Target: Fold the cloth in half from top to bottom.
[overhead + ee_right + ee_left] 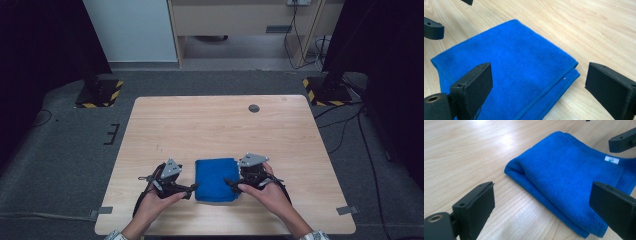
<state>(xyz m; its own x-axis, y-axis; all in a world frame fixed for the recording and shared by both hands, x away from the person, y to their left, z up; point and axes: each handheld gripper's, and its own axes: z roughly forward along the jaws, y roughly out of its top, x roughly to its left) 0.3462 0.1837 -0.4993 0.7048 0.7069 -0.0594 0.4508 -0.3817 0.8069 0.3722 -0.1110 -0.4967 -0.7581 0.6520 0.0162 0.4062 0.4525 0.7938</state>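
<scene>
Cloth (216, 179) is what I'm working around — a blue towel, folded into a thick pad, lying in the lower middle of the high view on the near part of the wooden table (210, 125). I have my left gripper (188, 189) at the lower left of it and my right gripper (231, 184) at the lower right, both aimed inward at the pad's near corners, so it sits squarely between the two. Both are spread wide and hold nothing: in the left gripper view the cloth (571, 182) fills the right half of the frame, with its rounded fold at centre and the near corner low between the jaws; in the right gripper view the cloth (506, 67) runs from the left edge to its stacked edges at centre right. From above the pad looks slightly longer front-to-back than across, though only just. Neither hand seems clearly nearer — each tip is just beside its own side edge, and I can't tell whether either touches the fabric.
</scene>
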